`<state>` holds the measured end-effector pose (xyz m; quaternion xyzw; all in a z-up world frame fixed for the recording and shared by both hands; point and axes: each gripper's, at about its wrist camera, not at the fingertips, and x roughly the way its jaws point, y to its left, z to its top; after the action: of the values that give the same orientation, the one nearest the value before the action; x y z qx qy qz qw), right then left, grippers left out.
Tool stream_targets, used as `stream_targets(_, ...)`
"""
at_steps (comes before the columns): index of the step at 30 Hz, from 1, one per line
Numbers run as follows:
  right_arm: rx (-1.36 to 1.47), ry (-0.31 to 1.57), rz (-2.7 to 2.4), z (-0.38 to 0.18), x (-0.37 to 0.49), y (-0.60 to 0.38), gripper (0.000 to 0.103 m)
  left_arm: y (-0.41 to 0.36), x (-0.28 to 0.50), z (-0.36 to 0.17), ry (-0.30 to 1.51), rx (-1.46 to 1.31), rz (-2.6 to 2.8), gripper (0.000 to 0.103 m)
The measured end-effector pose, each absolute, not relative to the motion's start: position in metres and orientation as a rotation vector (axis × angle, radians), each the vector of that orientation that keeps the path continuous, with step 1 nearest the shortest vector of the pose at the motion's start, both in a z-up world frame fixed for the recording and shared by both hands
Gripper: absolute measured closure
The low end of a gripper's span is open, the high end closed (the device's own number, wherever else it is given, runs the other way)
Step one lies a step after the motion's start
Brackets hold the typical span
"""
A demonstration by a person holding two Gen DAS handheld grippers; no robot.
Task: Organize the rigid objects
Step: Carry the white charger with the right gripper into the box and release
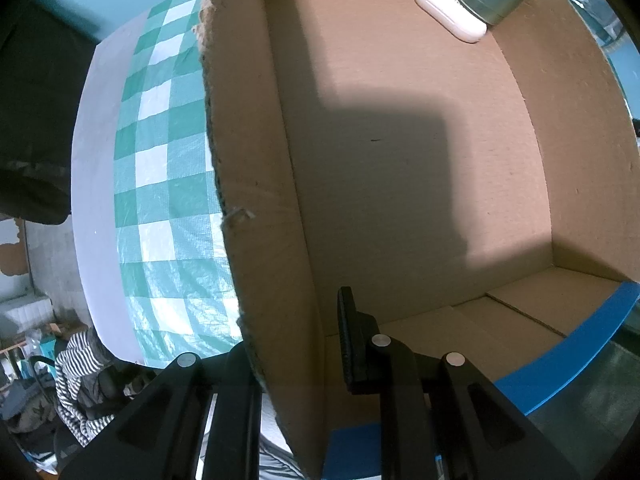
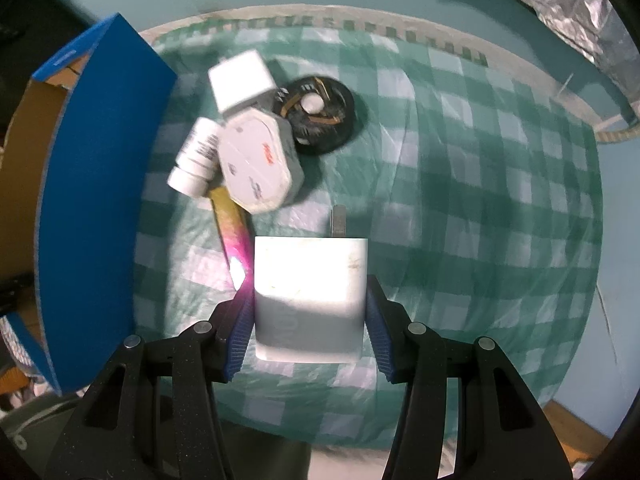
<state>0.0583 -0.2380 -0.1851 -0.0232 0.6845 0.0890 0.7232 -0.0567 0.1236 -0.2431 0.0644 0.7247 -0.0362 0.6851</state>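
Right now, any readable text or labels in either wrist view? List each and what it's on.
None can be read in full.
White oval case in the cardboard box: short grey print, too small.
White octagonal box: red logo and dark marks, blurred.
White bottle: barcode-like stripes, blurred.
Blue box flap: pale print by the top edge, blurred.
White charger in the right gripper: faint embossed lettering, unreadable.

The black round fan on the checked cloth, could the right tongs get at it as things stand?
Probably not yet. The right tongs are shut on a white plug-in charger block, so they are occupied. The black round fan itself lies open from above, with only a white octagonal box at its edge.
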Motion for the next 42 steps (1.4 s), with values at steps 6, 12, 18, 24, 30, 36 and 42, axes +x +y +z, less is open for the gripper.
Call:
stream_targets(6, -0.085, 1.489, 0.248, -0.163, 0.067, -0.218, 0.052, 0.126, -0.057, -0.243, 1.620, 0.141, -0.082, 0.087)
stream_targets(12, -0.128, 1.463, 0.311, -0.150, 0.084, -0.201, 0.052, 0.128, -0.057, -0.242, 1.617, 0.139, -0.082, 0.087)
stream_targets(18, -0.163, 1.431, 0.381, -0.133, 0.093, -0.191, 0.052, 0.130, -0.058, -0.244, 1.615, 0.139, -0.082, 0.087)
stream_targets(24, -0.216, 1.400, 0.449, -0.118, 0.101, -0.162, 0.052, 0.131, -0.059, -0.243, 1.612, 0.135, -0.081, 0.087)
stream_targets(30, -0.265, 1.380, 0.513, -0.110, 0.109, -0.134, 0.052, 0.131, -0.060, -0.243, 1.610, 0.136, -0.082, 0.087)
stream_targets(36, -0.318, 1.356, 0.567, -0.106, 0.116, -0.104, 0.052, 0.130, -0.063, -0.243, 1.608, 0.136, -0.083, 0.087)
stream_targets(42, -0.369, 1.341, 0.614, -0.110, 0.122, -0.075, 0.052, 0.131, -0.063, -0.243, 1.607, 0.135, -0.083, 0.087)
